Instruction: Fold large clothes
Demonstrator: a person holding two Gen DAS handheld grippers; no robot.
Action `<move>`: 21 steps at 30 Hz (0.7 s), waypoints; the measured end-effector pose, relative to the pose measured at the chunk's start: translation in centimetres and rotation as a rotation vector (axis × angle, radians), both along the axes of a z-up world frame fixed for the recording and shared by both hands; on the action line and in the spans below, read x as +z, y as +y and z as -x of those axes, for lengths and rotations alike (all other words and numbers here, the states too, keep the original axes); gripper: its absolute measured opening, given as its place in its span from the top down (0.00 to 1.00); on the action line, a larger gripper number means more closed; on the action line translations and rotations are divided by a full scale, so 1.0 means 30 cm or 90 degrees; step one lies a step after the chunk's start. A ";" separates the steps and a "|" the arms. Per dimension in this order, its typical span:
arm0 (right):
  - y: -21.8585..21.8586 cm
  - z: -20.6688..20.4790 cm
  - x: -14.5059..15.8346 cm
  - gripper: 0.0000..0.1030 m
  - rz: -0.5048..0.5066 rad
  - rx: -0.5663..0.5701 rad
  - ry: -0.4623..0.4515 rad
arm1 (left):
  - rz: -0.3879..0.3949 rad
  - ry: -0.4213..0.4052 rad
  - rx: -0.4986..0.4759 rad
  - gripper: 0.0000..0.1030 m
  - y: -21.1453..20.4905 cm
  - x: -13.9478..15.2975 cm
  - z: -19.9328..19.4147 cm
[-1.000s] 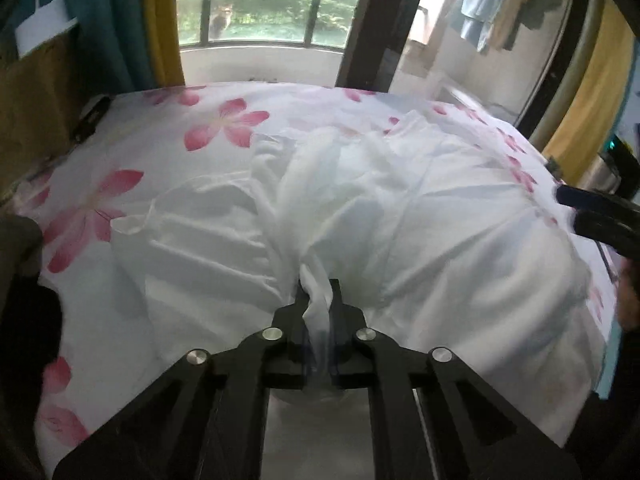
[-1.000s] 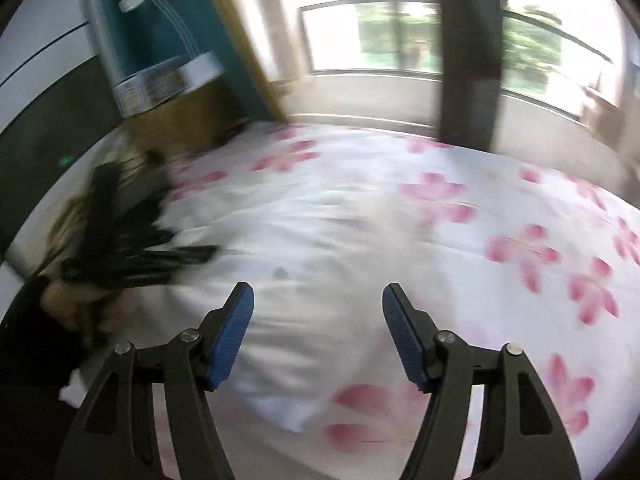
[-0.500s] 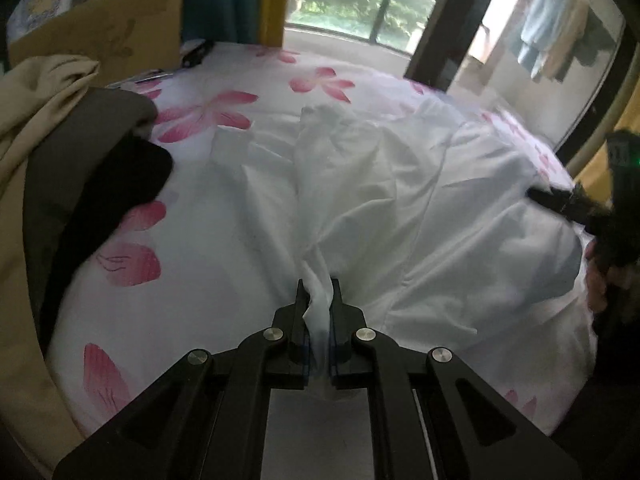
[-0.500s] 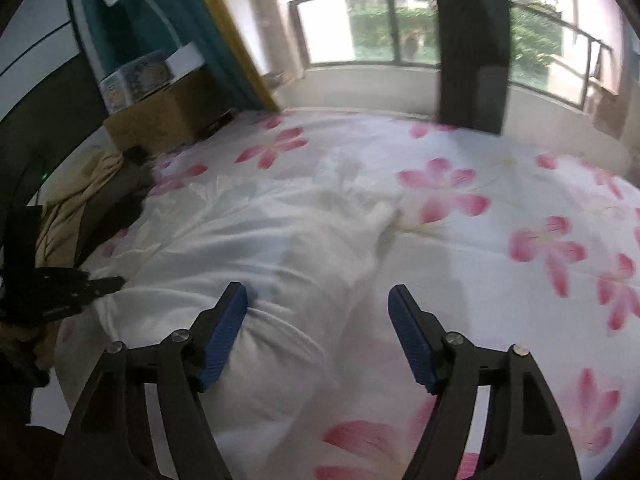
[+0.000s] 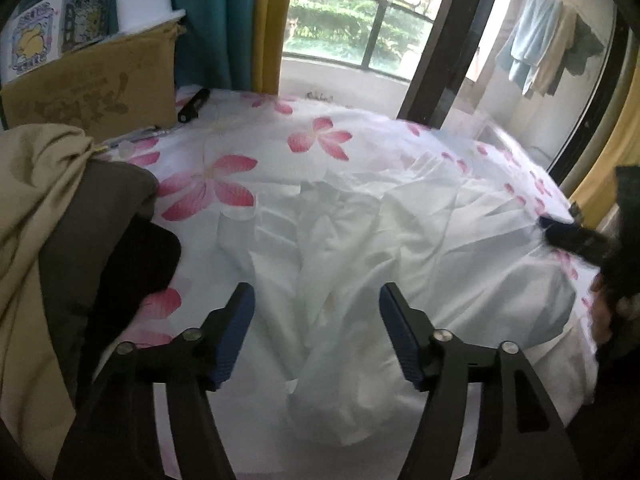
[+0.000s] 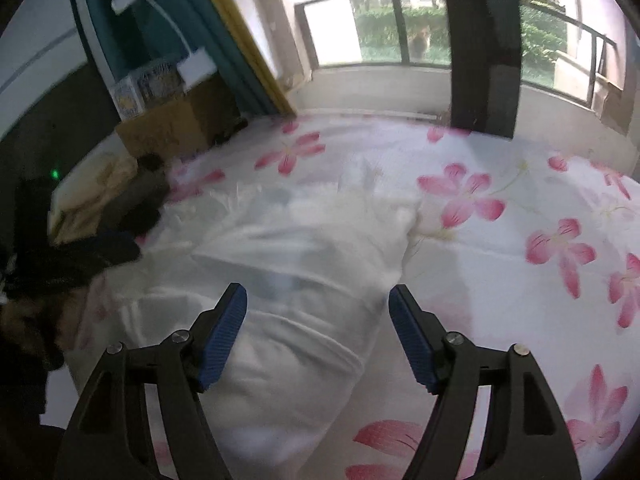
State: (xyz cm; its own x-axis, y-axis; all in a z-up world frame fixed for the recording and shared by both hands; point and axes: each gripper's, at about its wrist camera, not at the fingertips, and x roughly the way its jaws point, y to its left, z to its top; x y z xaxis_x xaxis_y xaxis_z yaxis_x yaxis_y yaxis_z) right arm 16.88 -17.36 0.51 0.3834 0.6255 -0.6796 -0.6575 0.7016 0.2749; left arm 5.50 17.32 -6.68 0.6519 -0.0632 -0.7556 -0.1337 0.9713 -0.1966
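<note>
A large white garment (image 5: pixel 400 256) lies crumpled and partly folded on a bed with a pink-flower sheet (image 5: pixel 316 140). My left gripper (image 5: pixel 316 312) is open and empty just above the garment's near edge. My right gripper (image 6: pixel 318 308) is open and empty above the garment (image 6: pixel 304 264) from the other side. The right gripper also shows at the right edge of the left wrist view (image 5: pixel 576 238). The left gripper shows dark and blurred at the left of the right wrist view (image 6: pixel 80 258).
A pile of beige, grey and black clothes (image 5: pixel 60 240) lies at the bed's left side. A cardboard box (image 5: pixel 92 88) with cartons stands behind it. Teal and yellow curtains (image 5: pixel 240 20) and a balcony window (image 6: pixel 384 32) lie beyond the bed.
My left gripper has let go of the white garment and opened, and the fabric has dropped onto the bed. The right gripper stayed open and shifted slightly.
</note>
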 end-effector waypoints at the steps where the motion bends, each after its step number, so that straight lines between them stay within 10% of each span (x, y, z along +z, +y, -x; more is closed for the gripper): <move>1: -0.022 -0.001 0.018 0.29 -0.011 -0.007 -0.006 | -0.005 0.013 0.003 0.33 0.005 -0.018 -0.008; 9: -0.058 -0.072 -0.062 0.29 -0.008 -0.035 0.049 | 0.045 0.041 0.009 0.25 0.038 -0.090 -0.022; 18: 0.048 -0.083 -0.194 0.20 -0.036 0.016 0.117 | 0.250 0.025 -0.065 0.18 0.005 -0.111 -0.081; 21: 0.059 -0.069 -0.191 0.19 -0.024 0.024 0.090 | 0.220 0.026 -0.094 0.14 -0.061 -0.112 -0.115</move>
